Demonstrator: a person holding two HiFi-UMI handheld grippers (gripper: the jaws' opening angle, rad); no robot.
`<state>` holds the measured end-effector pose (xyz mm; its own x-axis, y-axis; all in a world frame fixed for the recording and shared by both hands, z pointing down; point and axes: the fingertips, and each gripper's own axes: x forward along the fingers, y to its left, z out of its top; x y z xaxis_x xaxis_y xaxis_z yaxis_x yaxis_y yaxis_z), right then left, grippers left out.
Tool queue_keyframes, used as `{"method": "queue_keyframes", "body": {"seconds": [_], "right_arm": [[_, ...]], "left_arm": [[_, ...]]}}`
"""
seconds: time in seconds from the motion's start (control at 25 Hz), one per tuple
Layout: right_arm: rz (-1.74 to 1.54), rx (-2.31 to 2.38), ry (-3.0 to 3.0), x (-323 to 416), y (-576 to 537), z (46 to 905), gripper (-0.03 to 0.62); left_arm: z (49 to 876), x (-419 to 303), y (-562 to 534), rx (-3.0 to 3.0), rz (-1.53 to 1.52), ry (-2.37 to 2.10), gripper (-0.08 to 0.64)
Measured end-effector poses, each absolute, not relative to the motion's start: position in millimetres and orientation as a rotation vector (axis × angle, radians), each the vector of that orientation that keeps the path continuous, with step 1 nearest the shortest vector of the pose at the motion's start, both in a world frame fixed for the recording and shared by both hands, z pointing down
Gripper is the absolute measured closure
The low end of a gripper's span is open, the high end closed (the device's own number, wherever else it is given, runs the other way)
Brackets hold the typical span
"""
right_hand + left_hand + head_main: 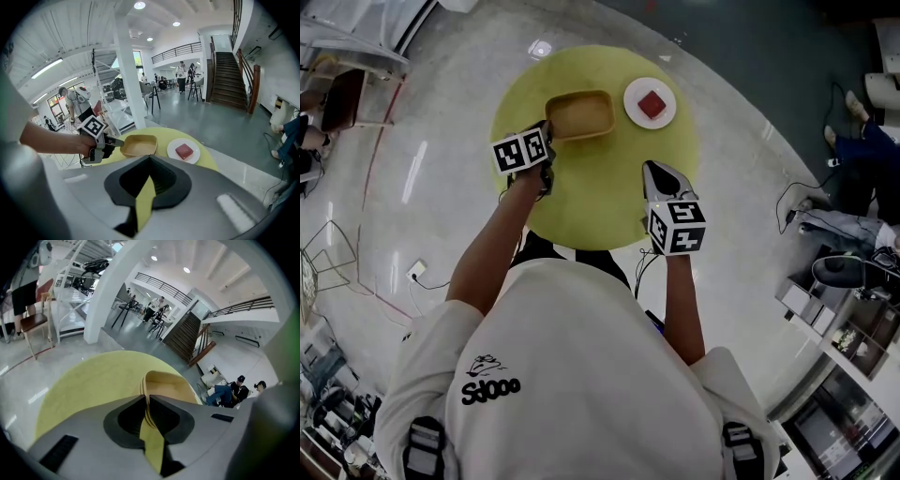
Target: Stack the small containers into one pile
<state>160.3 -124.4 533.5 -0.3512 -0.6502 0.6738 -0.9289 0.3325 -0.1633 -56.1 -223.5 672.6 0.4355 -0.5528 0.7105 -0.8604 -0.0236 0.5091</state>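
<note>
Clamping the left hand-held gripper on the rim of the tan containers, apparently already nested into one pile by the worktop's far edge; hovering the right hand-held gripper, jaws together, empty.

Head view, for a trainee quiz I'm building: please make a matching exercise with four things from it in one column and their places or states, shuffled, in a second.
Things:
1. left gripper
2. right gripper
3. red block
4. tan container

Places or states:
A. lies on the white plate
B. shut on the container's rim
C. to the left of the plate, held at one end
D. shut on nothing, over the near side of the table

Pairs: 1-B, 2-D, 3-A, 4-C
</note>
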Motion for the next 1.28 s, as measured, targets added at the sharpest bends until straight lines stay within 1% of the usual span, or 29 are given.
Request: {"method": "queue_keyframes", "body": {"seconds": [0.24, 0.52, 0.6, 0.8, 1.04, 1.28], "right_arm": [[0.721, 1.419, -2.103, 157.2, -116.5, 525.2, 0.581], [0.662, 1.476, -2.145, 151.0, -117.2, 496.4, 0.581], [0.622, 1.493, -2.169, 146.7, -120.4, 481.7, 0.581], [0.473, 1.525, -2.224, 137.0, -129.9, 438.0, 0.581], [0.301, 1.594, -2.296, 133.1, -149.6, 374.4, 0.581], [0.063, 1.599, -2.348, 120.1, -163.7, 311.0, 0.581]], "left_arm": [[654.6, -56.8, -225.4, 1.877, 0.471, -1.235, 0.503], [595.6, -62.9, -225.3, 2.199, 0.559, -1.234, 0.502], [574.7, -62.0, -225.0, 2.282, 0.553, -1.203, 0.503], [522.7, -62.3, -221.1, 2.486, 0.564, -1.145, 0.537], [446.3, -61.8, -226.1, 2.692, 0.539, -1.134, 0.549], [364.6, -69.2, -232.2, 2.862, 0.472, -1.196, 0.554]]}}
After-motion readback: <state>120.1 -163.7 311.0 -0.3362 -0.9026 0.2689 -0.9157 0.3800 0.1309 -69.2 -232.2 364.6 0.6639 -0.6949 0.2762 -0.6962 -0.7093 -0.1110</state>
